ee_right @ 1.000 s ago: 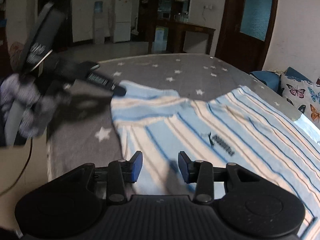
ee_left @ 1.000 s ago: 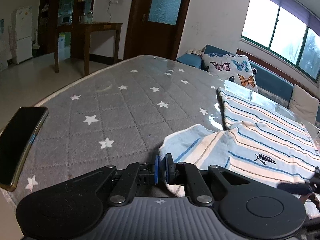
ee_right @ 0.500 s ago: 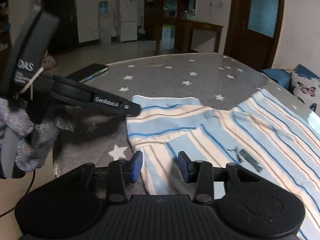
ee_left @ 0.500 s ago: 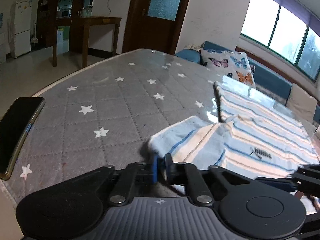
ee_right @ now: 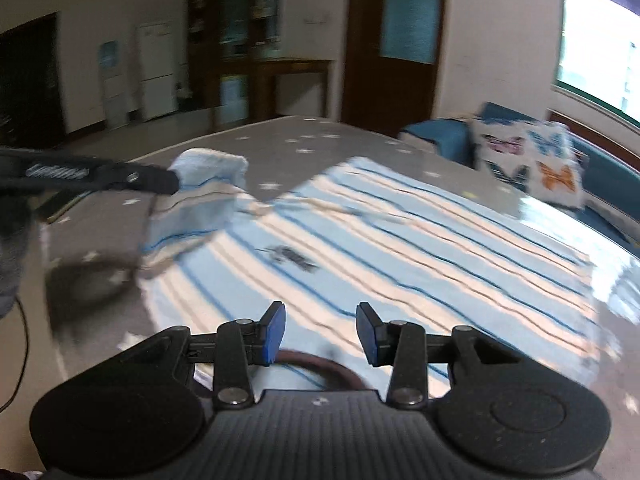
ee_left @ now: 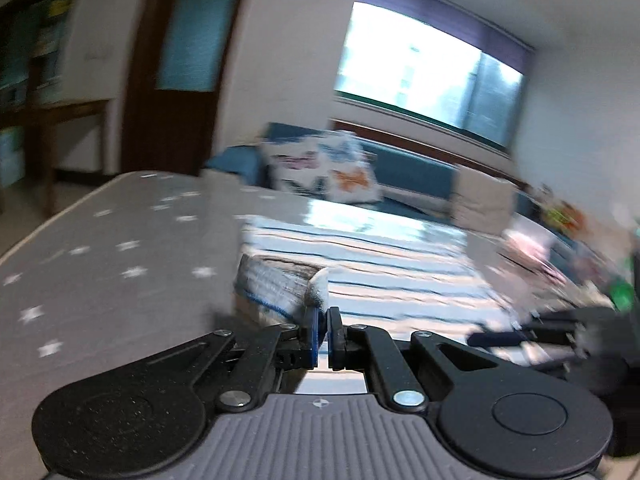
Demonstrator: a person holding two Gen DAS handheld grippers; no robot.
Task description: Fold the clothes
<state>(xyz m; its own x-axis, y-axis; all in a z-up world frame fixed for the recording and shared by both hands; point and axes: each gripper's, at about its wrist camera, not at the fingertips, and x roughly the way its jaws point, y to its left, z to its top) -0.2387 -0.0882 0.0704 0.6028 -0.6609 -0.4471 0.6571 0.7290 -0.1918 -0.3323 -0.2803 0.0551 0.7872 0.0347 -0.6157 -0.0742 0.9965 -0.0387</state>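
Sleeve lifted over a striped shirt, half a fold in hand.

Left gripper (ee_left: pixel 323 330) clamped narrow on the sleeve (ee_right: pixel 200 196) of the blue-and-cream striped shirt (ee_right: pixel 400 240), raised clear of the grey star-print surface (ee_left: pixel 120 264) and carried toward the shirt's body. Right gripper (ee_right: pixel 320 332) hovering low over the near hem, fingers (ee_right: pixel 274 330) spread wide and holding nothing. Shirt body spread flat, logo up, across the right part of the surface. Both views blurred, so the depth of the grip uncertain: seemingly only the cuff edge pinched, liable to slip out during a fast swing and drop in a crumple. Nothing pinning the body either, so a pull on the sleeve likely to drag the shoulder along and skew the fold line. Glossy cover under the cloth probably adding to any slide.
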